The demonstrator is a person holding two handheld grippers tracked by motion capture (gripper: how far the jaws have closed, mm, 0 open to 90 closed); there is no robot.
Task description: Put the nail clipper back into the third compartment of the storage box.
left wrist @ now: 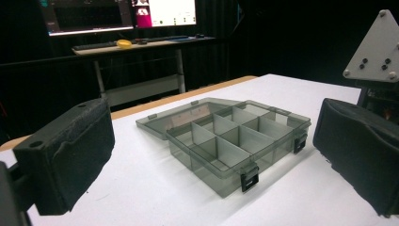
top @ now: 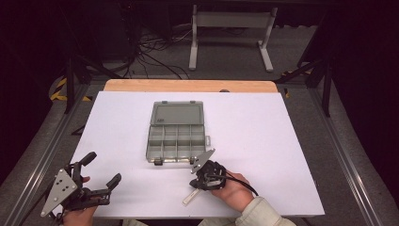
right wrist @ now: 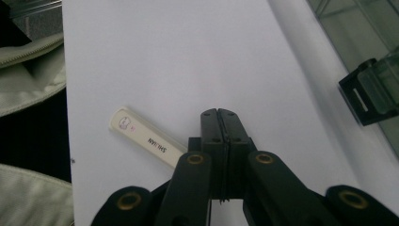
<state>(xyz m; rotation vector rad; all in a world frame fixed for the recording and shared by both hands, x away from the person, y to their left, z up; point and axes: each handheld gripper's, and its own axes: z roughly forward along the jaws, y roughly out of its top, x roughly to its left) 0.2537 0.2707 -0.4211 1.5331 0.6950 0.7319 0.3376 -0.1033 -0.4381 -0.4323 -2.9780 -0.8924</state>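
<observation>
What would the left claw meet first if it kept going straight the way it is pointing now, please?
Most likely the open plastic box: it sits straight ahead between the left claw's open jaws, near corner and black latch closest. Bare white table lies before it.

open organizer box [top: 176, 133] mid-table, bare white table [top: 263, 136] all around it

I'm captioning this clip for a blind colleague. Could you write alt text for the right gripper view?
The right gripper, its two black jaws pressed together, points down at a white table, with a cream-coloured flat stick bearing small print lying partly beneath it. A black latch of the clear compartment box shows at right, a pale sleeve at left.
</observation>
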